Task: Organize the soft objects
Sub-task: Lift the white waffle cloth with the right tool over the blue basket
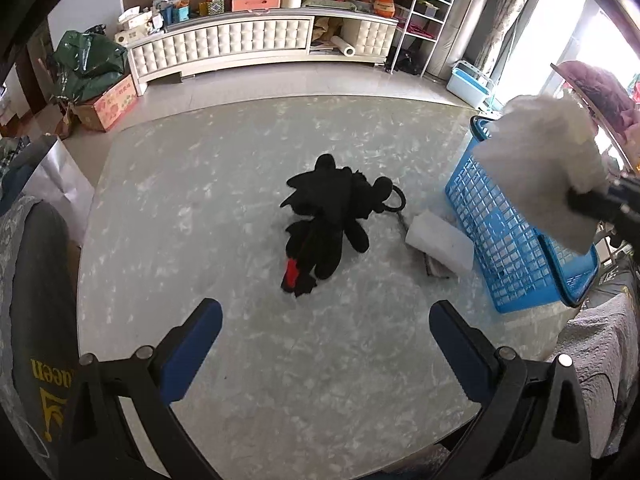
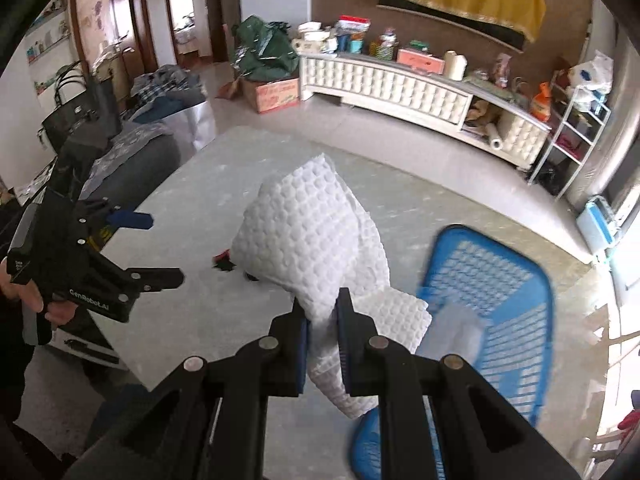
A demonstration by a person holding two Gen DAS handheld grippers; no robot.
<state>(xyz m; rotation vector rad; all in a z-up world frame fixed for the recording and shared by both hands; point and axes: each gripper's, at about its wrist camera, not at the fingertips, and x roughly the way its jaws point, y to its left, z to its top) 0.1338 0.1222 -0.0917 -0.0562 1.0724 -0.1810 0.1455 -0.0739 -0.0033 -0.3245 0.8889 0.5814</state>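
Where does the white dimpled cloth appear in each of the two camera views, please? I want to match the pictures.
Left wrist view: the white cloth hangs at the right edge, pinched by the right tongs, above the blue basket.
Right wrist view: the cloth fills the centre, clamped between the right tongs.
Shared landmark: the blue basket, lower right in both views; the white tufted cabinet also appears in both.

A lived-in home living room: a long cream tufted media cabinet (image 1: pixel 260 46) crowded with household clutter, a white wire shelf rack (image 1: pixel 424 24), curtains (image 1: pixel 504 12), and cardboard boxes (image 1: pixel 106 106) on the tiled floor.
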